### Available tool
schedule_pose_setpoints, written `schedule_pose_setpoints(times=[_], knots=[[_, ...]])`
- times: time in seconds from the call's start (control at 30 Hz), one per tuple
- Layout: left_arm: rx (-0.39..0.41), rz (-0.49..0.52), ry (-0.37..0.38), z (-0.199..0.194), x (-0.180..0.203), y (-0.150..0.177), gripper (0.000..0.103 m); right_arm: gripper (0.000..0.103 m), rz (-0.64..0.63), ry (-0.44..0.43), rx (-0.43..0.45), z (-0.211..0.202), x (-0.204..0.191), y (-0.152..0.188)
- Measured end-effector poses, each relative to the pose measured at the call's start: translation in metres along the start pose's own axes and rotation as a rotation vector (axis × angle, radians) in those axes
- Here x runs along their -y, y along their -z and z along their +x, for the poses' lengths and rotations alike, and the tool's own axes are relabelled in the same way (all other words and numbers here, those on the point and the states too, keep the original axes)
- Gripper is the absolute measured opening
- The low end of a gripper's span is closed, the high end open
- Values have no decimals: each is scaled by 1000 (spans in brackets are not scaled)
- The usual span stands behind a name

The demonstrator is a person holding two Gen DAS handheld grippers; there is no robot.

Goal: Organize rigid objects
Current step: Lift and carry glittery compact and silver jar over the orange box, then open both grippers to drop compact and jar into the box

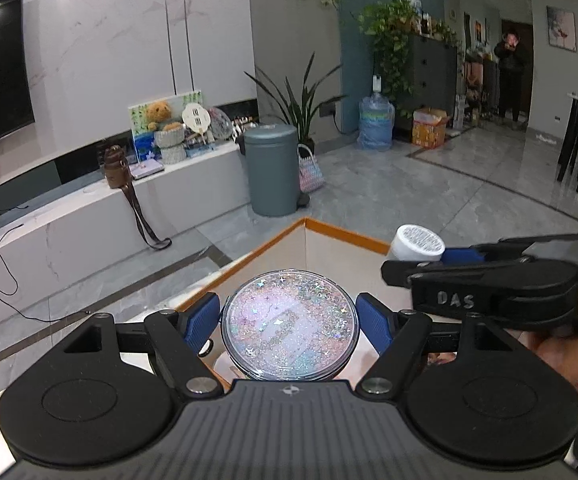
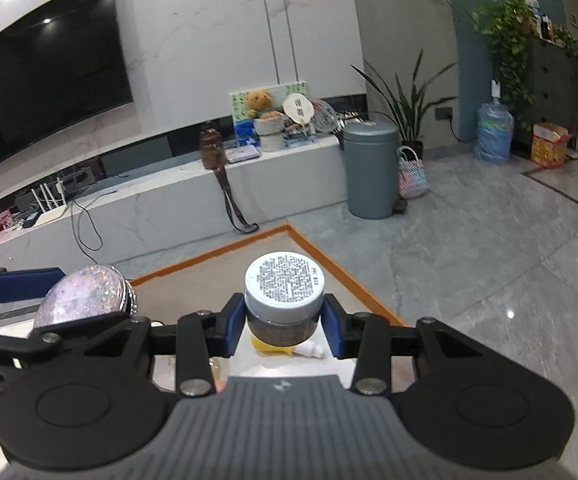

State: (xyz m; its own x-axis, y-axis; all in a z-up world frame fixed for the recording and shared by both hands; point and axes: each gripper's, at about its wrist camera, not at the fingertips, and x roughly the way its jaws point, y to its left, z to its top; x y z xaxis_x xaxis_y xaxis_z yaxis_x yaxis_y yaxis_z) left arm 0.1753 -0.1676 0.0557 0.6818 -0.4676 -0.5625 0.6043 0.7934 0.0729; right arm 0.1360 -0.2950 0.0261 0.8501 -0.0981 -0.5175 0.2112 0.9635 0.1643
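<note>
My left gripper [image 1: 289, 322] is shut on a round glitter-covered case [image 1: 290, 325], held face up above an orange-rimmed box [image 1: 341, 234]. The case also shows at the left of the right wrist view [image 2: 83, 294]. My right gripper [image 2: 284, 320] is shut on a small jar [image 2: 284, 300] with a white printed lid and brown contents, held above the same box [image 2: 217, 250]. The right gripper with the jar [image 1: 419, 244] sits just right of the left one. A yellow item [image 2: 273, 347] and a small white bottle [image 2: 309, 350] lie below the jar.
A grey pedal bin [image 1: 272, 170] stands beyond the box on the tiled floor. A low marble TV bench [image 2: 169, 200] with toys, a brown bag and cables runs along the wall. A water jug [image 1: 375, 122], plants and a carton stand farther right.
</note>
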Motion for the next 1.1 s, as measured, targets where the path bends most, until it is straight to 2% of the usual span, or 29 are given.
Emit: schedule_pose_setpoints(times=[0.13, 0.27, 0.47, 0.63, 0.73, 0.87, 1.03, 1.1], knots=[[-31, 48, 4, 12, 5, 0, 86, 41, -5, 4, -42, 6, 7, -2], [-76, 218, -22, 28, 17, 2, 86, 41, 5, -7, -102, 16, 14, -1], [-158, 324, 27, 58, 27, 4, 86, 41, 6, -11, -159, 28, 15, 1], [-250, 414, 39, 82, 35, 7, 86, 41, 36, -16, -217, 46, 19, 4], [-292, 449, 55, 94, 37, 9, 86, 41, 77, -23, -262, 55, 23, 5], [-343, 440, 82, 109, 31, 10, 87, 41, 121, -36, -304, 62, 29, 3], [-394, 454, 90, 121, 31, 10, 86, 41, 140, -57, -427, 85, 29, -1], [-413, 473, 92, 127, 33, 10, 86, 41, 124, -54, -448, 91, 26, -2]])
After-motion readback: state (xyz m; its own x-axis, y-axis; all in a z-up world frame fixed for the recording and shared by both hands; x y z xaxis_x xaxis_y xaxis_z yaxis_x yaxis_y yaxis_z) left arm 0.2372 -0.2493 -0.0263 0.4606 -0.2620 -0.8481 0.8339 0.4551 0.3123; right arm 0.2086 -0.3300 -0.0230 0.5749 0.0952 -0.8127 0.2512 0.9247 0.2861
